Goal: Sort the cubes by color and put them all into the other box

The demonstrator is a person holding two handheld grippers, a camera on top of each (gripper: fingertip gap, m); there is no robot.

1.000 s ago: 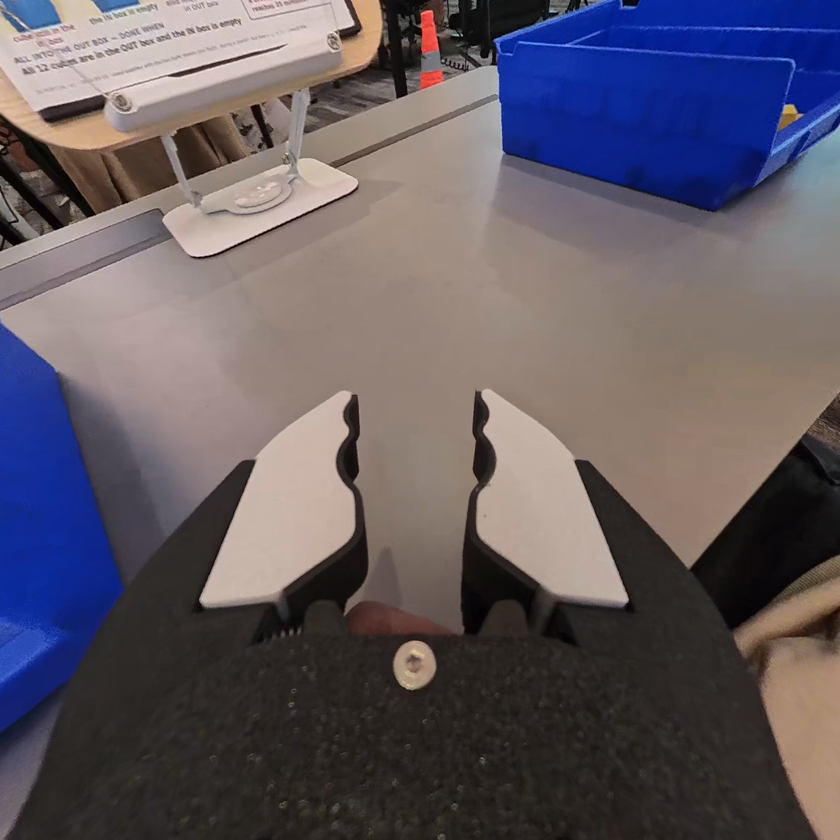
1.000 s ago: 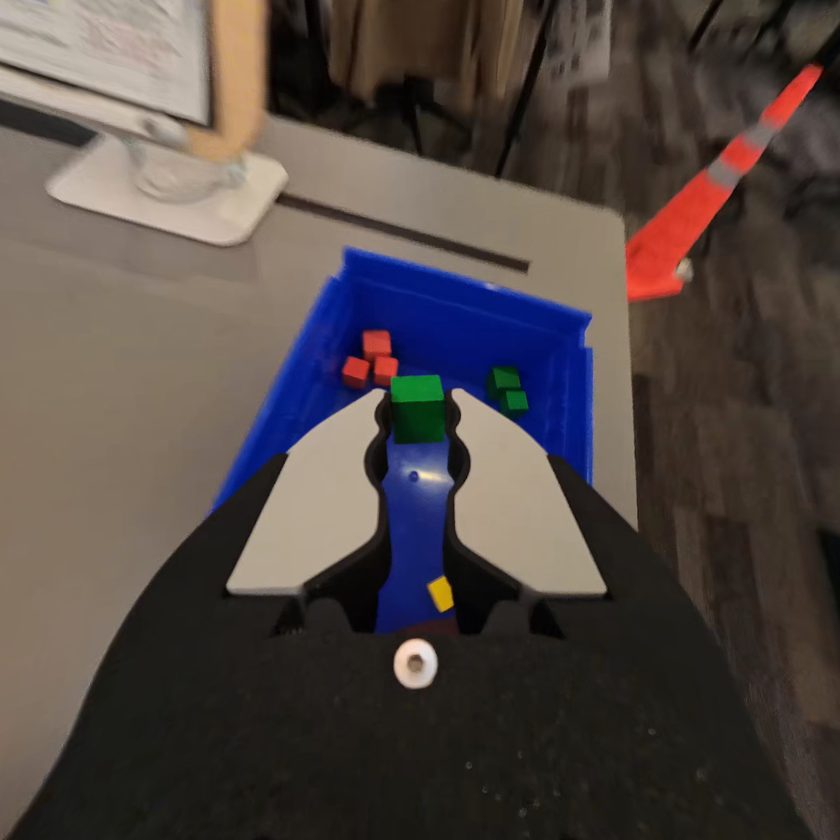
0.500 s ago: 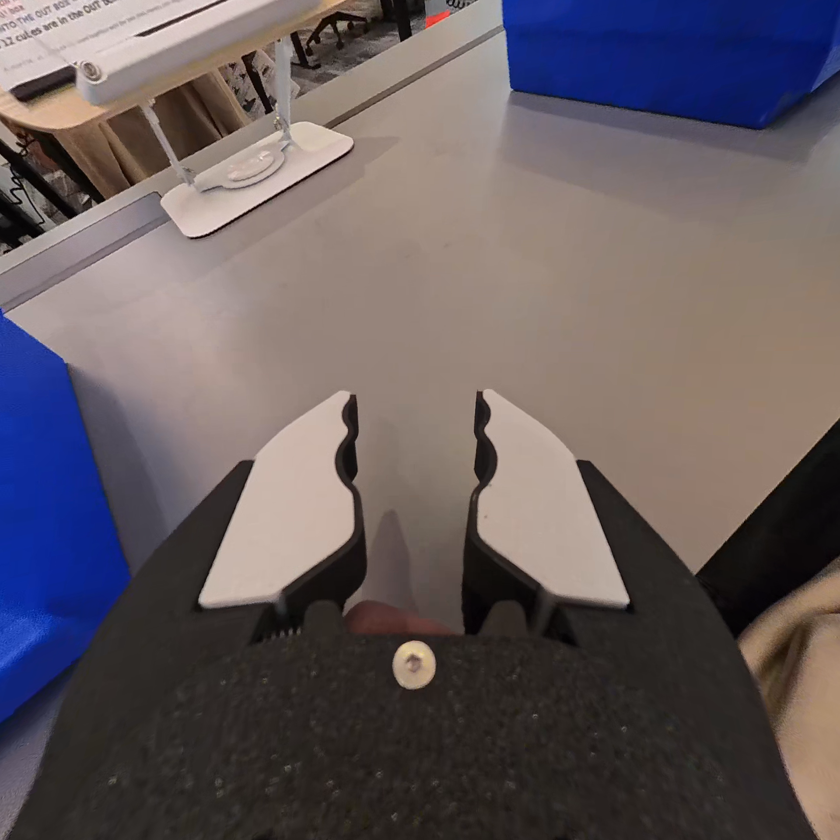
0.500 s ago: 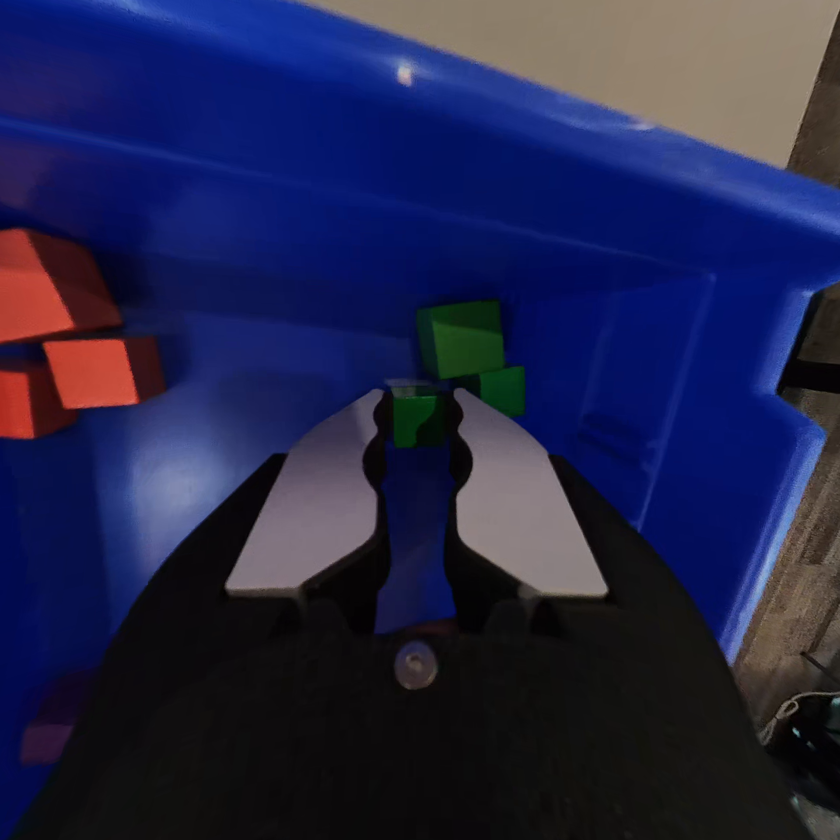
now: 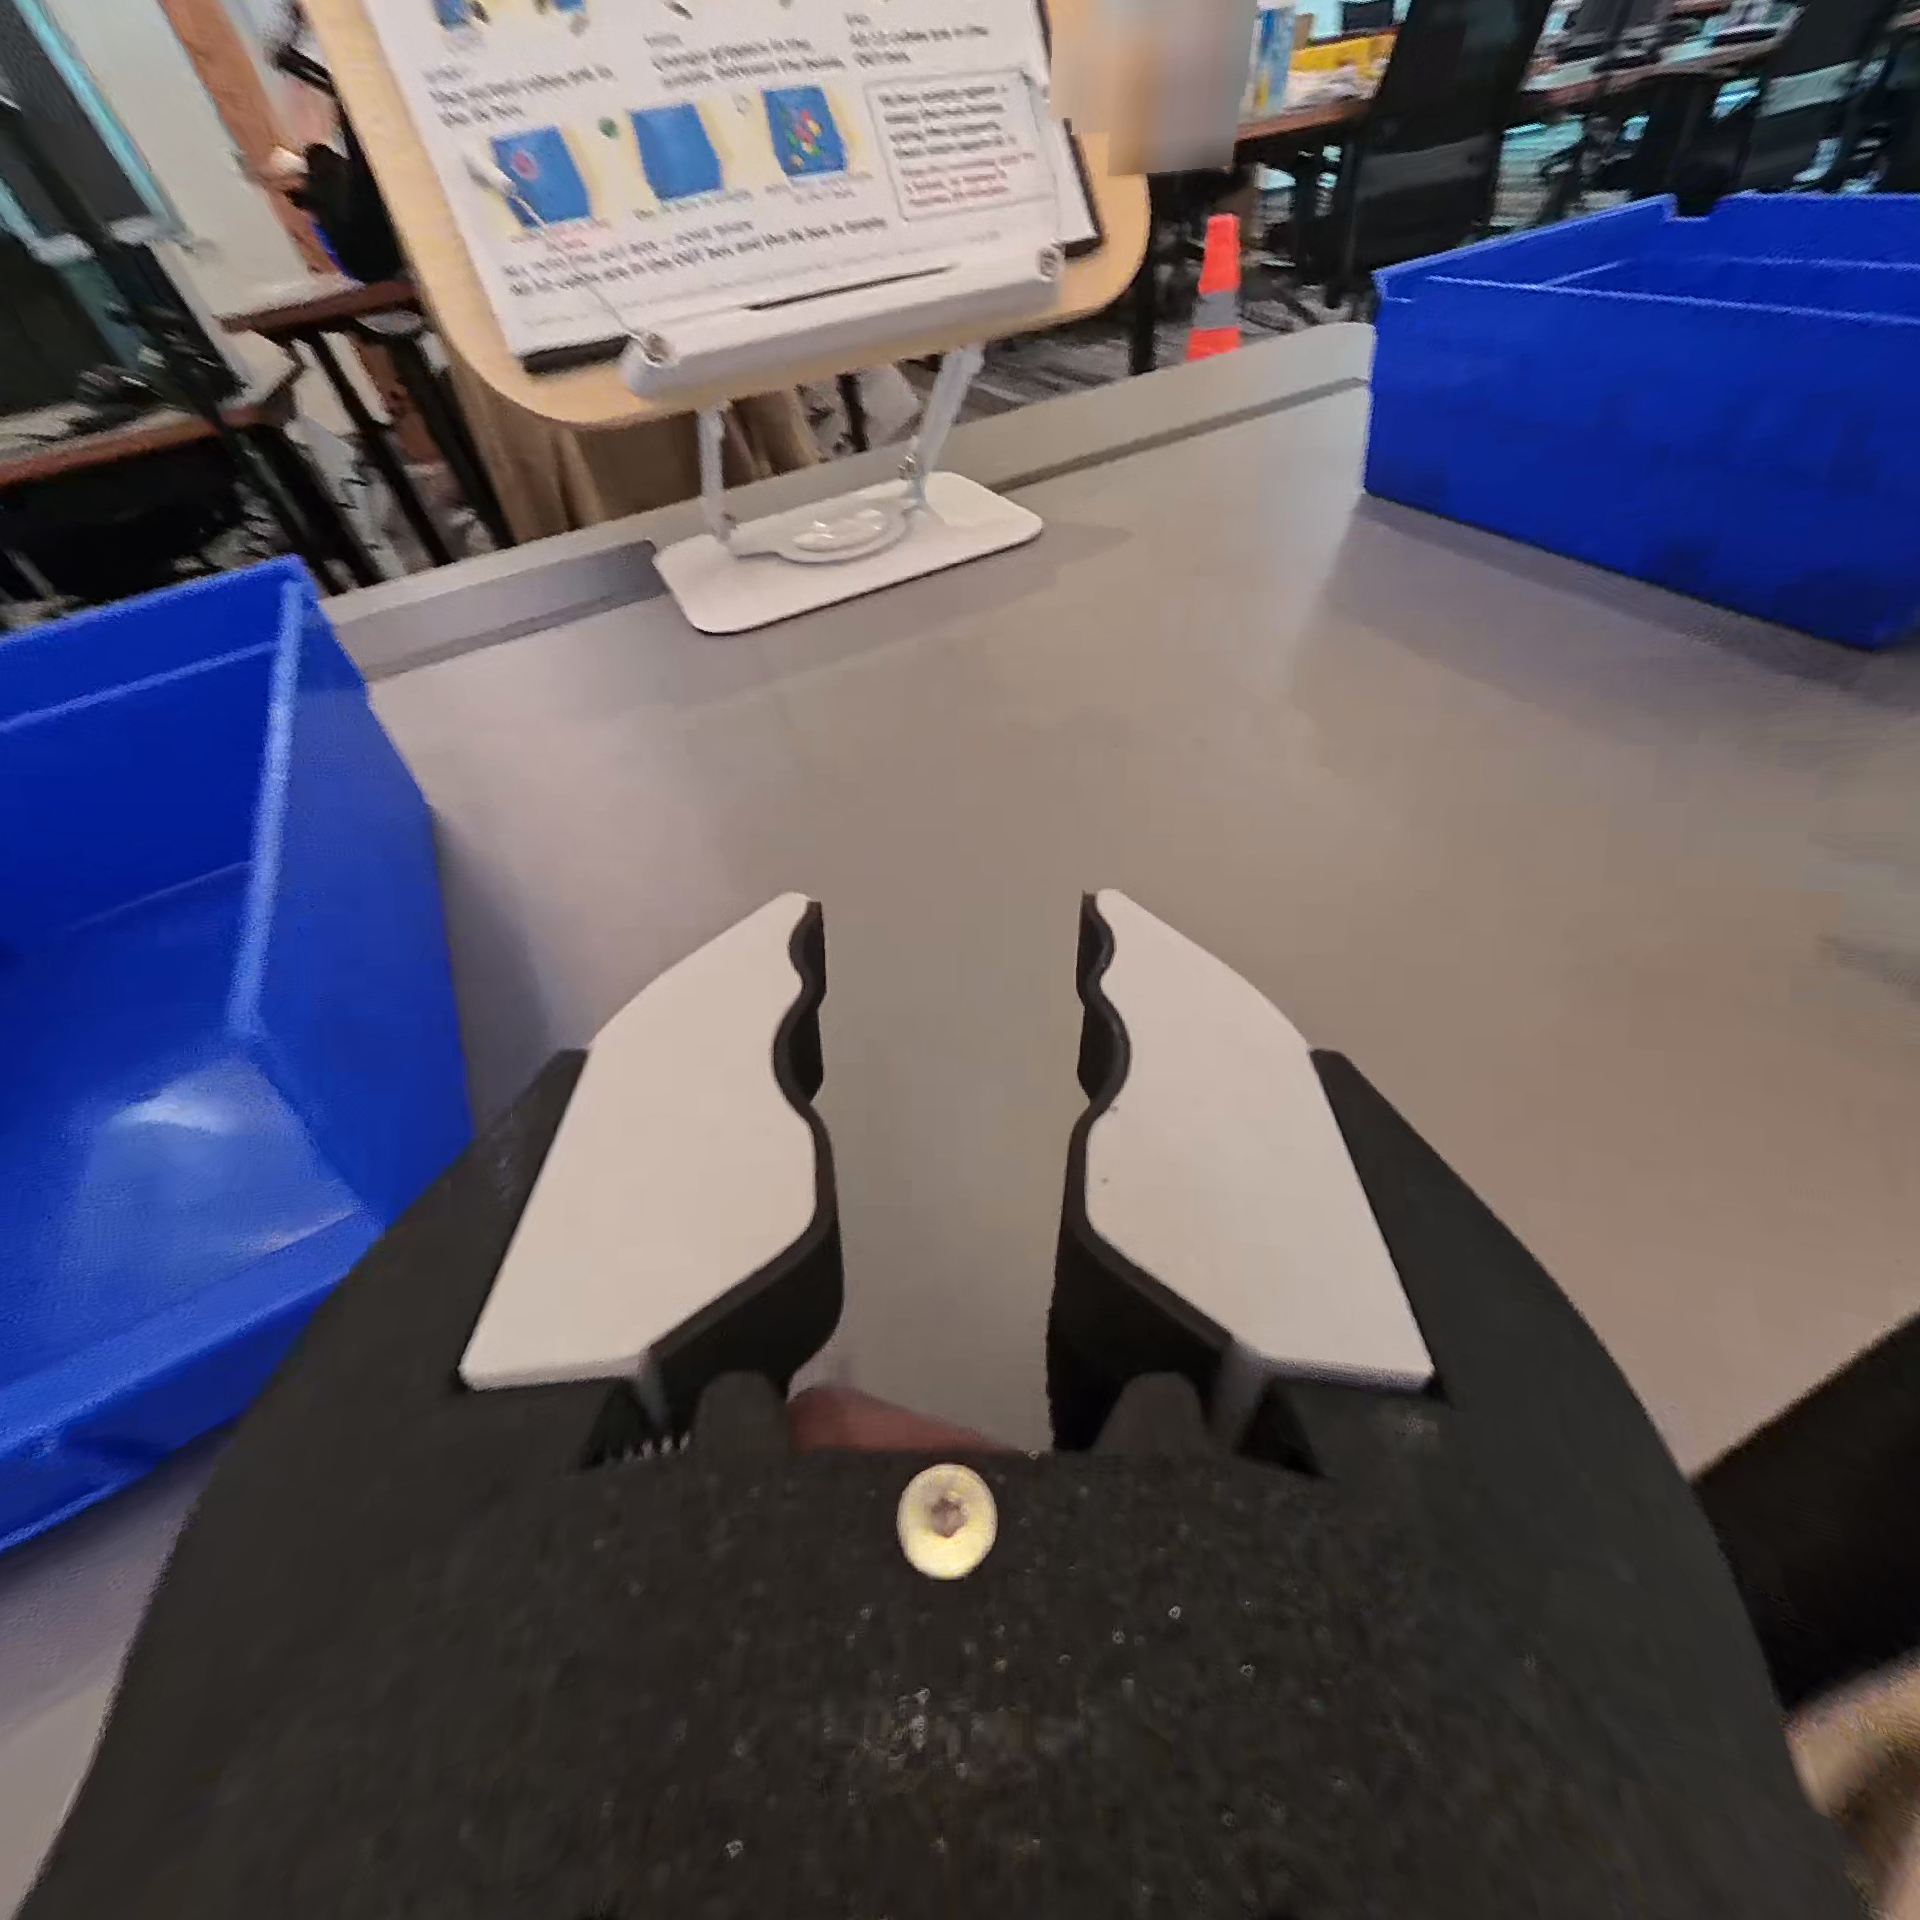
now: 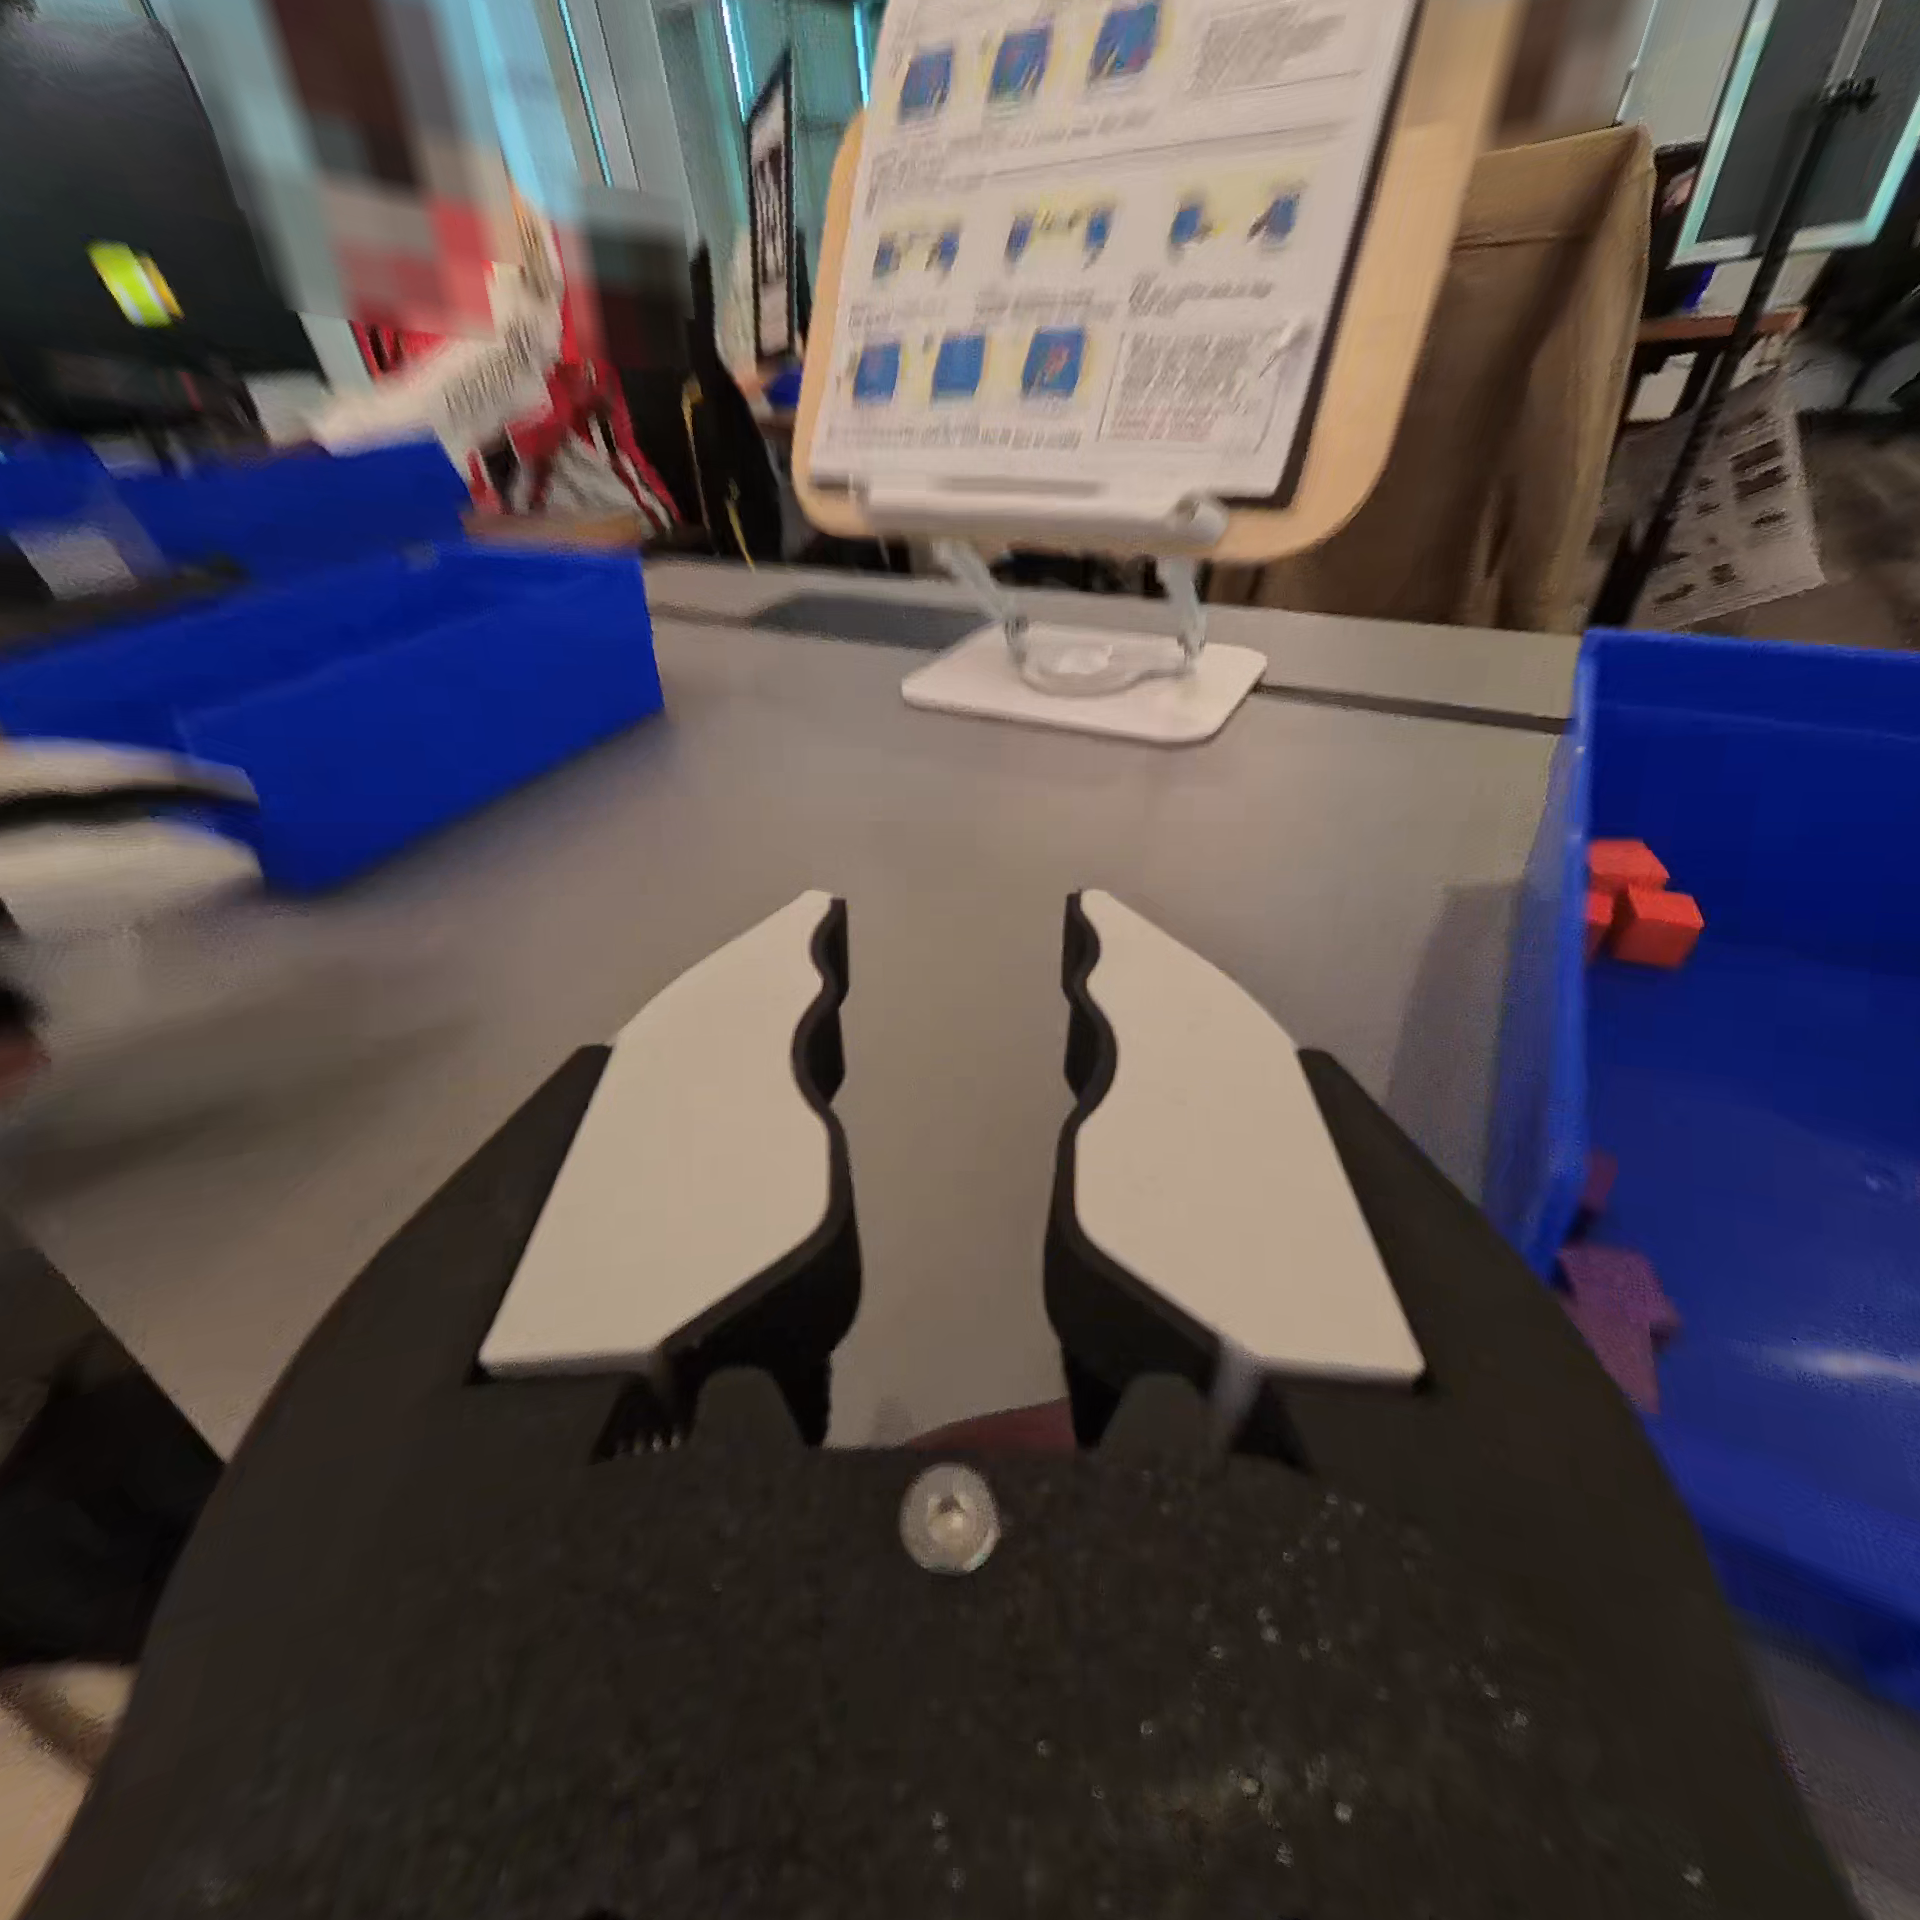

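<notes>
My left gripper (image 5: 951, 909) is open with nothing between its fingers, held over the grey table (image 5: 1195, 790). A blue box (image 5: 187, 987) lies at its left and no cubes show in the part I see. A second blue box (image 5: 1662, 416) stands at the far right. My right gripper (image 6: 954, 906) is open with nothing between its fingers, also over the table. In the right wrist view the box on the right (image 6: 1756, 1091) holds red cubes (image 6: 1642, 914) and purple cubes (image 6: 1616, 1309). The other blue box (image 6: 343, 686) is at the far left.
A white stand with an instruction sheet (image 5: 831, 312) stands at the table's back edge; it also shows in the right wrist view (image 6: 1081, 416). An orange cone (image 5: 1218, 286) stands on the floor beyond. A person's sleeve (image 5: 1849, 1766) is at the lower right. One gripper's finger ends stand about 30 cm off the other's.
My right gripper held a green cube down in the box beside other green cubes, then opened, left it there and pulled back up over the table. My left gripper tilted up, still open.
</notes>
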